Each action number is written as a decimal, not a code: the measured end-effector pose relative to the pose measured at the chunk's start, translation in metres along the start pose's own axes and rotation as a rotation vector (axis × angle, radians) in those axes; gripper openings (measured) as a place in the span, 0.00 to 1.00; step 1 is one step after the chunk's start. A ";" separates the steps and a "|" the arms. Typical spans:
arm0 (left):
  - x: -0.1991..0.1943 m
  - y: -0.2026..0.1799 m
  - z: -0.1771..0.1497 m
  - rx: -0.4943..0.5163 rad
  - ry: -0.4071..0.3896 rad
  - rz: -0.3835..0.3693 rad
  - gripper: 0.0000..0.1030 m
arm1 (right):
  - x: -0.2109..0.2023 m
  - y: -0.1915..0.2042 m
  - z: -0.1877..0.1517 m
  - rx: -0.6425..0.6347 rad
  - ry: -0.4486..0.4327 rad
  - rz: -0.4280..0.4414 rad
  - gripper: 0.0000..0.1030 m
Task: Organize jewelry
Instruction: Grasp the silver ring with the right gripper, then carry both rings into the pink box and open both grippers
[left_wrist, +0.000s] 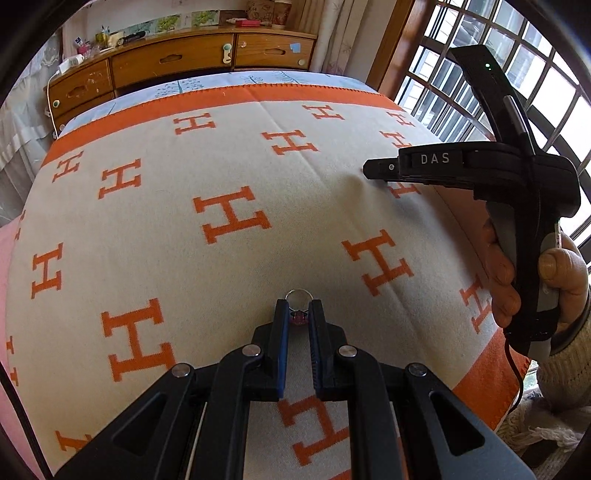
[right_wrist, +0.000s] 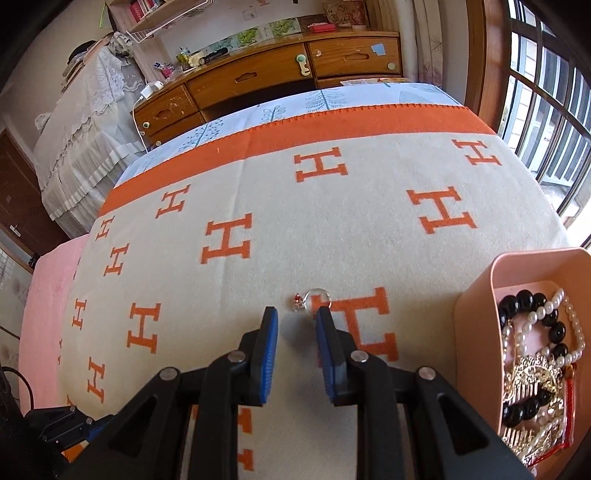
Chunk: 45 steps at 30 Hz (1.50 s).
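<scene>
My left gripper (left_wrist: 298, 308) is shut on a silver ring with a pink stone (left_wrist: 298, 295), held just above the blanket. My right gripper (right_wrist: 296, 315) is open and empty over the blanket, and a second ring with a small red charm (right_wrist: 312, 300) lies on the blanket just beyond its fingertips. A pink box (right_wrist: 476, 314) at the right holds black beads (right_wrist: 554, 328), pearl strands and gold pieces. The right gripper's body also shows in the left wrist view (left_wrist: 498, 177), held by a hand at the right edge.
The bed is covered by a cream blanket with orange H letters and an orange border (left_wrist: 229, 221). A wooden dresser with drawers (right_wrist: 266, 81) stands beyond the bed. A barred window (left_wrist: 498, 74) is on the right. A pink sheet (right_wrist: 48, 295) shows at the left.
</scene>
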<state>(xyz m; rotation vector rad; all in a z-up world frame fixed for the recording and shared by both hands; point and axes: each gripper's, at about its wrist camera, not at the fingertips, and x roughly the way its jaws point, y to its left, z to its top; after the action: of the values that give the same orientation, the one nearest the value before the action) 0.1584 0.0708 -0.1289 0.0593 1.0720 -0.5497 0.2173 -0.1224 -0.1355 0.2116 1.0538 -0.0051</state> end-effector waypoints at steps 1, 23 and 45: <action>0.000 0.001 0.000 -0.003 -0.001 -0.006 0.08 | 0.001 0.000 0.002 -0.004 -0.003 -0.008 0.21; -0.002 0.012 -0.004 -0.073 -0.028 -0.049 0.08 | 0.002 0.027 -0.013 -0.195 -0.099 -0.154 0.06; -0.039 -0.030 0.013 -0.080 -0.120 -0.057 0.08 | -0.119 -0.002 -0.059 -0.176 -0.263 0.073 0.05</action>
<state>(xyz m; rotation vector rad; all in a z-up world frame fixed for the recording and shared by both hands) 0.1418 0.0564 -0.0827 -0.0743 0.9804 -0.5546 0.1075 -0.1258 -0.0616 0.0864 0.7793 0.1223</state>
